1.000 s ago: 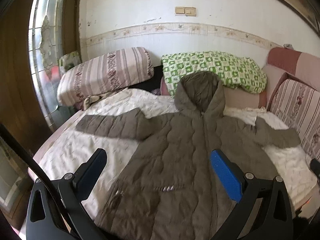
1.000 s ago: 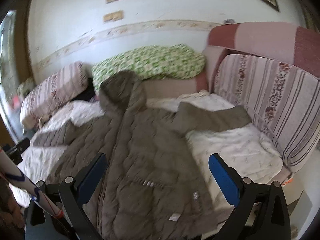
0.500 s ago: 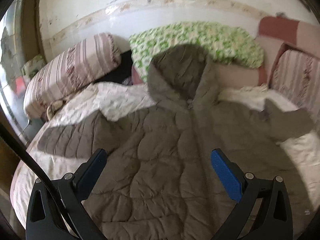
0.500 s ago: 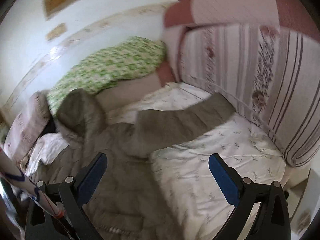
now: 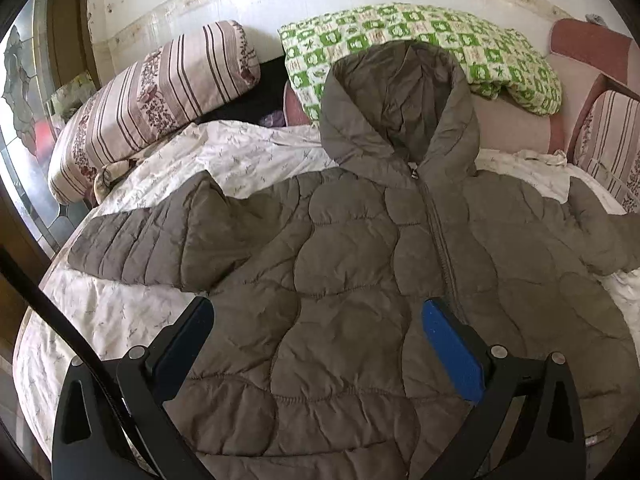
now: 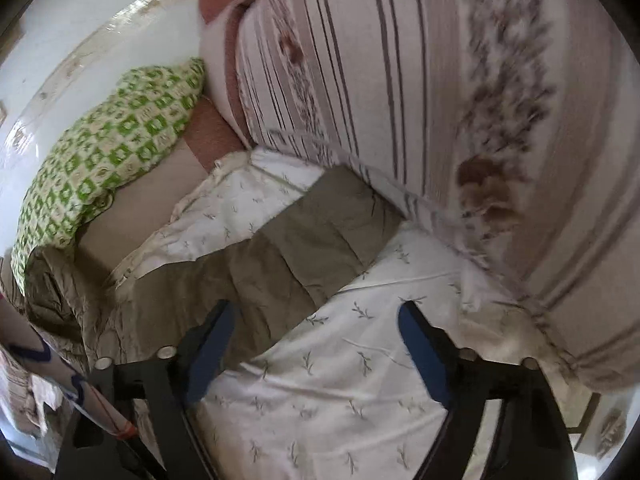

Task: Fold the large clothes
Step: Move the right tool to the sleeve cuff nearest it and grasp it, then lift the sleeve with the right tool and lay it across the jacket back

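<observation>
A grey-brown quilted hooded jacket lies spread face-up on a white leaf-print sheet, zipper closed, hood toward the wall. Its left sleeve stretches out flat. My left gripper hovers open above the jacket's lower chest, nothing between its fingers. In the right wrist view the jacket's other sleeve runs up toward a striped cushion. My right gripper hangs above the sheet just below that sleeve; its jaws are closing, with only bare sheet showing between them.
A green checked pillow and a striped floral bolster lie by the wall behind the hood. A big striped floral cushion stands close to the right of the sleeve end. A stained-glass door is at far left.
Both grippers have dropped closer to the bed. The right one swung right, from over the jacket body to the right sleeve, and its fingers stand narrower. The left one moved in over the chest.
</observation>
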Demonstrator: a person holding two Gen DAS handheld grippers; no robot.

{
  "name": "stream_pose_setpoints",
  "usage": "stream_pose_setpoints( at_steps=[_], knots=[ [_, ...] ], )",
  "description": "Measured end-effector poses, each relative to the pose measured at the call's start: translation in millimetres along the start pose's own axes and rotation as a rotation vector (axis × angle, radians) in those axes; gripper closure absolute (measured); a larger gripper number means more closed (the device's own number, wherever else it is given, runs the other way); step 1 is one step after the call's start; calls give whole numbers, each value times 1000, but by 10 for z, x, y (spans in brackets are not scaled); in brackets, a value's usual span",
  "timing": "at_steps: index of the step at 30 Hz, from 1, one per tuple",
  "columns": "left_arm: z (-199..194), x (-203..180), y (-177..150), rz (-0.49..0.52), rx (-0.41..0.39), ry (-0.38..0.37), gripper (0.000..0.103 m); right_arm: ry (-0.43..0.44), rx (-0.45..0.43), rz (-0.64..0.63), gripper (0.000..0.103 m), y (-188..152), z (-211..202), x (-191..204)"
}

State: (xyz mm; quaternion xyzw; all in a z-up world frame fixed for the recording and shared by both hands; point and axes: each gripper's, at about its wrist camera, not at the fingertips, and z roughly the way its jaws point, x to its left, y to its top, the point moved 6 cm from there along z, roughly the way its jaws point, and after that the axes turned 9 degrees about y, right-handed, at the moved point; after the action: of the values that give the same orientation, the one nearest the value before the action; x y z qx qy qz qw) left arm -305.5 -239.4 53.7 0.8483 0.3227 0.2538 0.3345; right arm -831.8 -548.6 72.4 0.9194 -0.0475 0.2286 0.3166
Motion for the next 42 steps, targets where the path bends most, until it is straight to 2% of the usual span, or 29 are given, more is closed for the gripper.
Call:
stream_pose_setpoints(
  at_steps=[2, 7, 10, 19, 22, 23, 24, 25, 26, 27, 28, 32, 37, 42],
  knots=[
    [3, -1, -11, -2, -2, 7, 0, 2, 22, 28, 37, 52, 185, -78],
    [57, -10, -13, -4, -3, 17, 0, -32, -7, 72, 49, 215, 497, -231],
    [116, -23, -16, 4, 9, 17, 0, -93, -20, 93, 49, 292, 704, -378],
    [214, -54, -38, 14, 25, -4, 0, -132, -27, 174, 49, 459, 1125, -714],
    [242, -78, -48, 21, 33, -6, 0, -146, 0, 182, 49, 489, 1258, -782],
    [252, -93, -55, 25, 37, -6, 0, -141, 9, 182, 50, 484, 1309, -794],
    [258, -103, -63, 28, 38, -6, 0, -132, 16, 179, 60, 480, 1344, -793],
    [268, -116, -61, 30, 40, -5, 0, -130, 20, 174, 61, 475, 1361, -783],
    [273, -121, -70, 34, 40, -5, 0, -136, 9, 161, 66, 474, 1344, -766],
    [277, -129, -71, 37, 41, -4, 0, -142, -5, 153, 80, 482, 1314, -760],
    [274, -136, -73, 39, 40, -2, 0, -141, -25, 146, 84, 496, 1259, -741],
    [253, -117, -66, 34, 31, -2, 0, -125, -125, 129, 86, 546, 866, -572],
    [218, -104, -67, 28, 24, -7, 0, -89, -282, 65, 87, 496, 236, -20],
    [268, -150, -93, 31, 47, -12, 0, -23, -349, 29, 87, 478, -236, 450]
  ],
)
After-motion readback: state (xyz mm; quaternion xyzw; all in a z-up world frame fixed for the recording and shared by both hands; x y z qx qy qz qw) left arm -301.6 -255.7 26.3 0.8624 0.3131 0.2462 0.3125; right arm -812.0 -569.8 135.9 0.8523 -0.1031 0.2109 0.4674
